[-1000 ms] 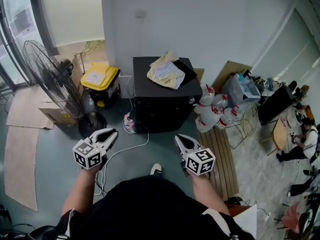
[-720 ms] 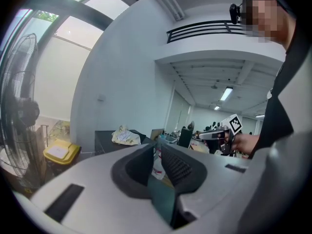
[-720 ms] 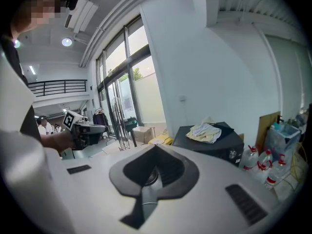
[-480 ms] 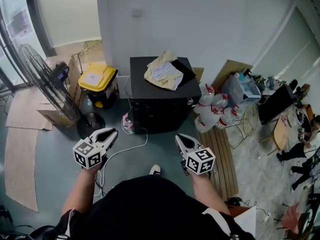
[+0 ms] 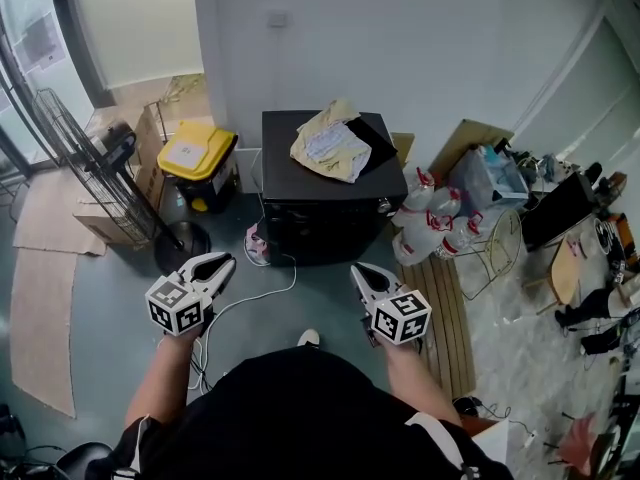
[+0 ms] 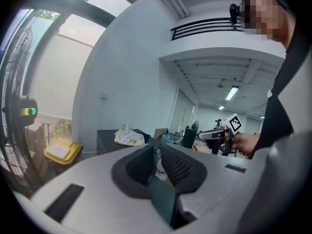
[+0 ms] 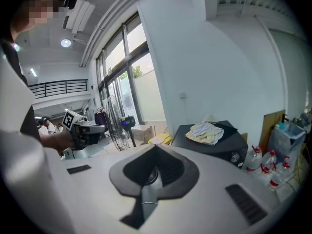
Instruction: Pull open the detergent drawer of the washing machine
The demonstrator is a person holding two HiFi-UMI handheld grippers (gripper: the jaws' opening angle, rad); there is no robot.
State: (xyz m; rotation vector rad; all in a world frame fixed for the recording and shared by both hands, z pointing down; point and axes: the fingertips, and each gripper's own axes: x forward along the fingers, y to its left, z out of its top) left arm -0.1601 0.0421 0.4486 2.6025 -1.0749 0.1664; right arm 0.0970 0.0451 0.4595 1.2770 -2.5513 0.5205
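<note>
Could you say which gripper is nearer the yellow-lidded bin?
Left. The left gripper hangs in front of the yellow-lidded bin; the right gripper is farther off to its right.

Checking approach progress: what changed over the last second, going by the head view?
Little. The standing fan slid toward the picture's left edge and now shows more edge-on, so the view shifted slightly. The left gripper and right gripper stayed shut, empty and short of the washing machine. Nothing was taken hold of or let go.
</note>
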